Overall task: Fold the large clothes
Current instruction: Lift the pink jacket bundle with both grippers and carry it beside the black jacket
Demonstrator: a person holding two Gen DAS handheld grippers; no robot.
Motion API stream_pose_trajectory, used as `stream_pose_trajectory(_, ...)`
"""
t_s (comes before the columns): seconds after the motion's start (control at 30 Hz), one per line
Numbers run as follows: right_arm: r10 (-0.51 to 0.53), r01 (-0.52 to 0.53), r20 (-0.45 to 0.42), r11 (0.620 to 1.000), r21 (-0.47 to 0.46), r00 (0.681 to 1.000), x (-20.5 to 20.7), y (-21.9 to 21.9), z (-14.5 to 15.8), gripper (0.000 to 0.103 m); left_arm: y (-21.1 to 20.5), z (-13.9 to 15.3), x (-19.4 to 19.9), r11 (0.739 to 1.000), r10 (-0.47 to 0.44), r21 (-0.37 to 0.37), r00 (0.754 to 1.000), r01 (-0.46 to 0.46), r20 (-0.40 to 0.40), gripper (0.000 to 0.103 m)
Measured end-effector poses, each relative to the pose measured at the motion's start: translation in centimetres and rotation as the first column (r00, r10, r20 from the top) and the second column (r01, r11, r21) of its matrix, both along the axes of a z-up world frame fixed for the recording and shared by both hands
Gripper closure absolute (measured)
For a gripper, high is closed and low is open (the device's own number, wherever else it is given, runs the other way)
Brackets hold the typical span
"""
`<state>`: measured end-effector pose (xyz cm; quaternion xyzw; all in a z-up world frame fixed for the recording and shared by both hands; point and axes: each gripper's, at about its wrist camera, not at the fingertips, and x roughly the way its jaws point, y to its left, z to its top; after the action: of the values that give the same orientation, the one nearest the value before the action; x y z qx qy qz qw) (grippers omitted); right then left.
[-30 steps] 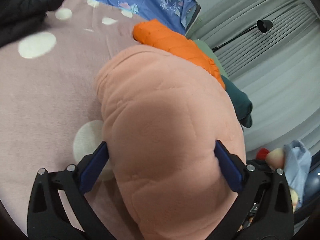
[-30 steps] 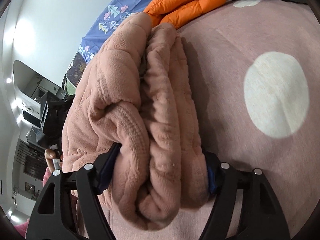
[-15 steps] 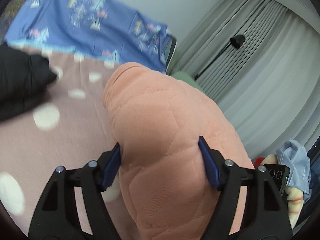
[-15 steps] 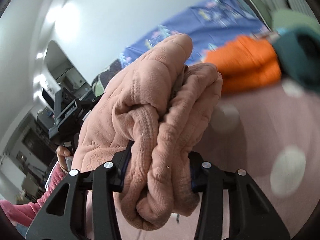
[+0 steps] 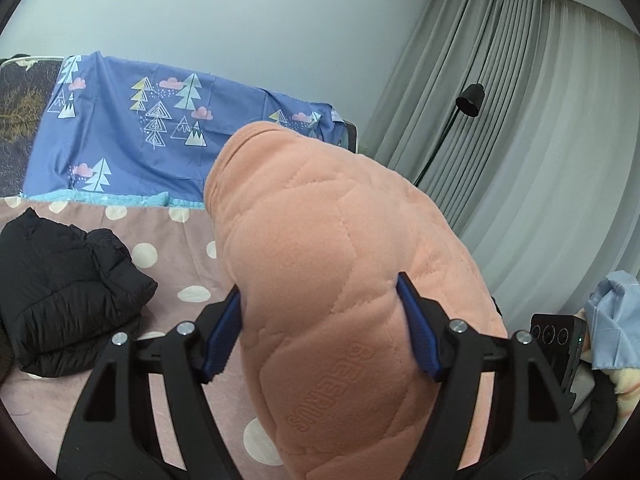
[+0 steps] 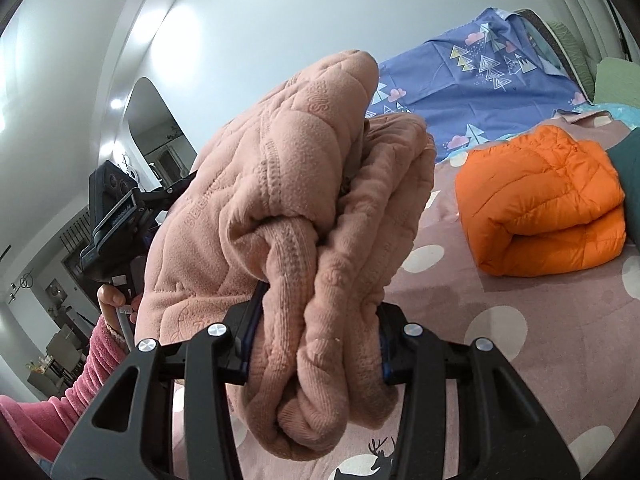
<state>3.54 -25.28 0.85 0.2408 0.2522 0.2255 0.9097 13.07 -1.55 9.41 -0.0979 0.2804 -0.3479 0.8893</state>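
A folded pink quilted fleece garment (image 5: 332, 280) fills the middle of the left wrist view, held up above the bed. My left gripper (image 5: 320, 328) is shut on its smooth folded end, blue pads pressing both sides. In the right wrist view the same garment (image 6: 296, 208) shows its layered edges. My right gripper (image 6: 316, 344) is shut on the bunched layers of that end. The garment hangs between both grippers, clear of the pink dotted bedspread (image 6: 500, 320).
A folded orange puffer jacket (image 6: 540, 208) lies on the bedspread, a dark green garment (image 6: 630, 168) beside it. A black puffer jacket (image 5: 60, 292) lies at the left. A blue tree-print sheet (image 5: 140, 128) covers the headboard. Grey curtains and a floor lamp (image 5: 468, 100) stand at the right.
Both grippers have lifted the folded pink garment off the bedspread and tilted up, so the headboard, wall and curtains come into view. Both grips stay shut.
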Motion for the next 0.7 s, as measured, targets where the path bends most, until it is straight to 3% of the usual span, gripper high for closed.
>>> stream_pose_trajectory(0.3,0.001,-0.001,0.000,1.000,0.005,1.000,0.7,-0.5,-0.6,0.058,-1.1,0.2,-0.4,0.999,0.001,0.036,0.999,-0.002,0.035,0.030)
stream_pose_trajectory(0.7,0.001,-0.001,0.034,1.000,-0.007,0.999,2.0,-0.6,0.5,0.058,-1.2,1.3,1.1,1.000,-0.003,0.031,0.998,0.001,0.061,0.030)
